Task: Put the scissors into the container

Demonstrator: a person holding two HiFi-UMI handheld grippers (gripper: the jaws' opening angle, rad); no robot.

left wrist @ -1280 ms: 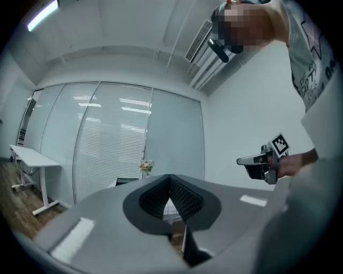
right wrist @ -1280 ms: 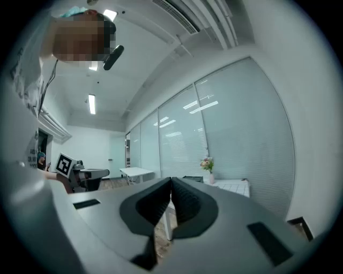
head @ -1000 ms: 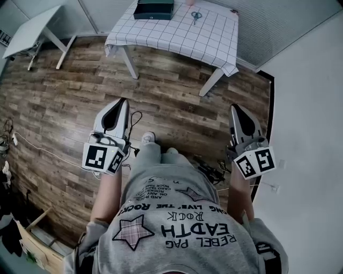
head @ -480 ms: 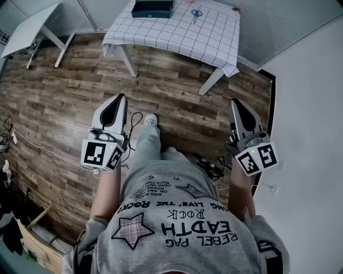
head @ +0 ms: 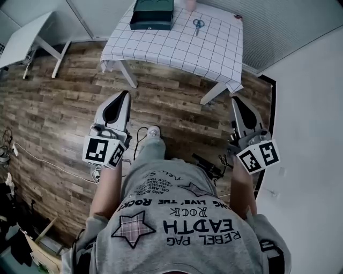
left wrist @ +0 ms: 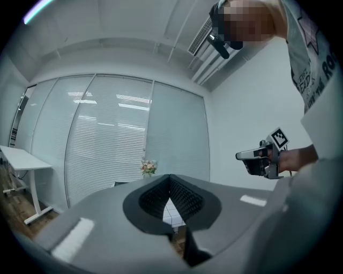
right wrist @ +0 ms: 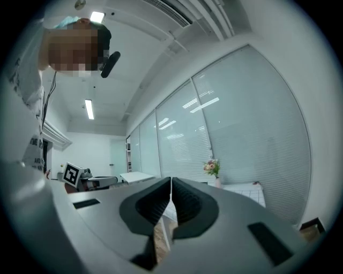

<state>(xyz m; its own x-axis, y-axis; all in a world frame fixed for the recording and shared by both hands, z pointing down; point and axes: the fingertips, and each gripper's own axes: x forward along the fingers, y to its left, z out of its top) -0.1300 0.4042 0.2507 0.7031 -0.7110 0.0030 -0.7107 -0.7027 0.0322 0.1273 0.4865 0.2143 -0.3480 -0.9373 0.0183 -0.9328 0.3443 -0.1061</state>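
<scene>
Small blue-handled scissors (head: 199, 23) lie on the checked tablecloth of a table (head: 177, 48) far ahead of me. A dark green open container (head: 153, 14) stands at that table's far left part. My left gripper (head: 124, 96) is held over the wooden floor, well short of the table, jaws together with nothing between them. My right gripper (head: 236, 101) hangs level with it on the right, also shut and empty. In the left gripper view the left gripper (left wrist: 170, 178) points toward the blinds; the right gripper (right wrist: 171, 182) likewise shows closed jaws.
A white desk (head: 24, 40) stands at the far left. Cables (head: 211, 167) lie on the floor by my feet. A white wall (head: 311, 123) runs along the right. A small vase of flowers (right wrist: 212, 168) stands on the table.
The table has come slightly nearer and lower in the head view as the person steps forward. Both grippers stay shut and keep their places in front of the body.
</scene>
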